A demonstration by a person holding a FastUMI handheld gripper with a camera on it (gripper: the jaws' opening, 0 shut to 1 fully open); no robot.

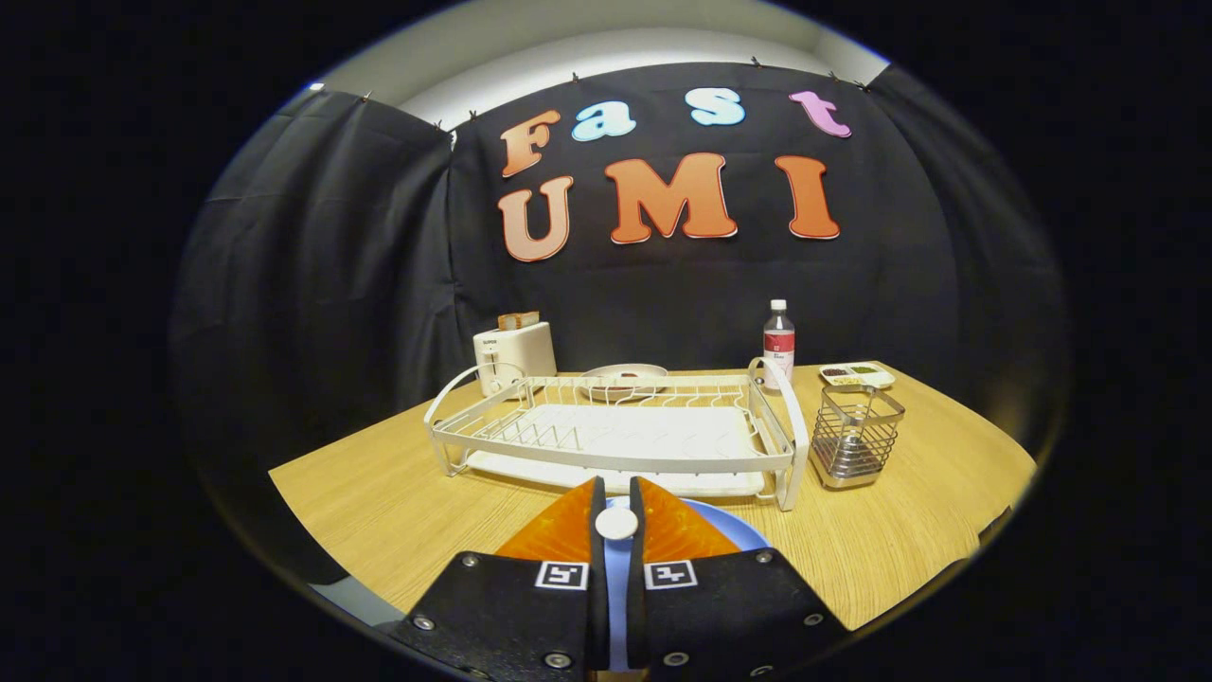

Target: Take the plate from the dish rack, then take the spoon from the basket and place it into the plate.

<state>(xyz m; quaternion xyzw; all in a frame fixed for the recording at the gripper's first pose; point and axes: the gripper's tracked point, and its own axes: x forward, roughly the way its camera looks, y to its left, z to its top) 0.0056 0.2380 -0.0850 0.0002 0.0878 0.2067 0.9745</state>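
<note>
Okay, gripper (616,507) is nearly pressed together, its fingers pinching a small white round thing, apparently the spoon (616,523) seen end-on, held over the blue plate (734,530). The plate lies flat on the desk (379,493) just in front of the white dish rack (615,436), directly under the fingers, so the plate part looks done. The wire basket (857,434) stands right of the rack, beside its handle; can't tell what's inside. Behind the rack: toaster (514,355), another plate (625,376), bottle (778,343), small tray (857,375).

Step in hand, as I judge it: setting the spoon into the plate. To do it well, keep the pinch centred over the plate, well inside the rim, lower until the spoon is close to the surface, then spread the fingers gently so it doesn't bounce or slide off. Avoid releasing from height. Don't nudge the plate toward the rack.
</note>
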